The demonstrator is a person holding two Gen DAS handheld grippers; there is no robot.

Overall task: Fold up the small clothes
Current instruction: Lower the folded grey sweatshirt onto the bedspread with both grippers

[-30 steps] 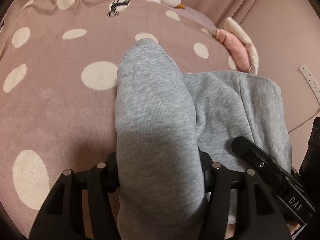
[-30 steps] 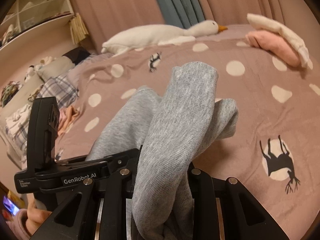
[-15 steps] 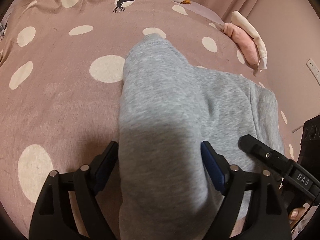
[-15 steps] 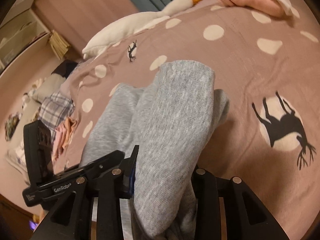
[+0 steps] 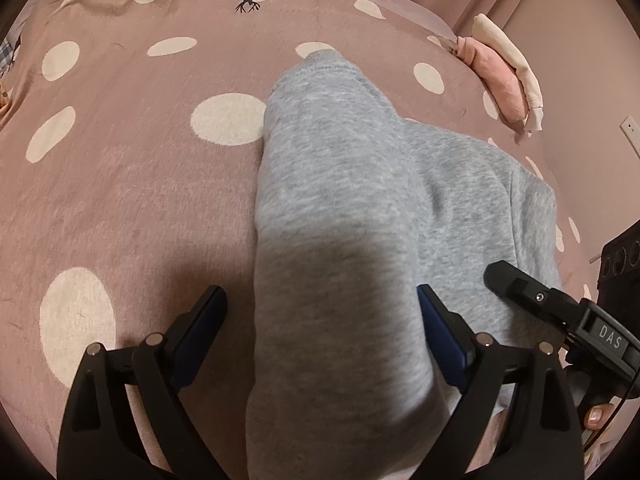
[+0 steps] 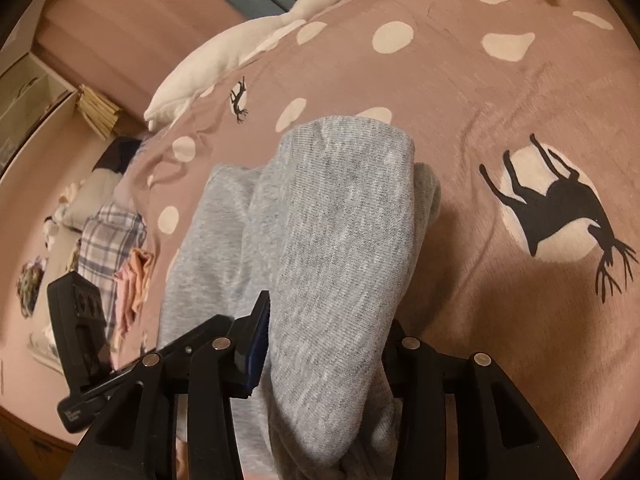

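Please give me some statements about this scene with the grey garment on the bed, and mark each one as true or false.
1. The left tool has its fingers spread apart. True.
2. The grey garment lies on a plain blue bedcover. False: the bedcover is pink with white dots.
3. A white goose toy lies on the bed. True.
4. The right tool holds nothing. False: grey fabric fills the space between its fingers.
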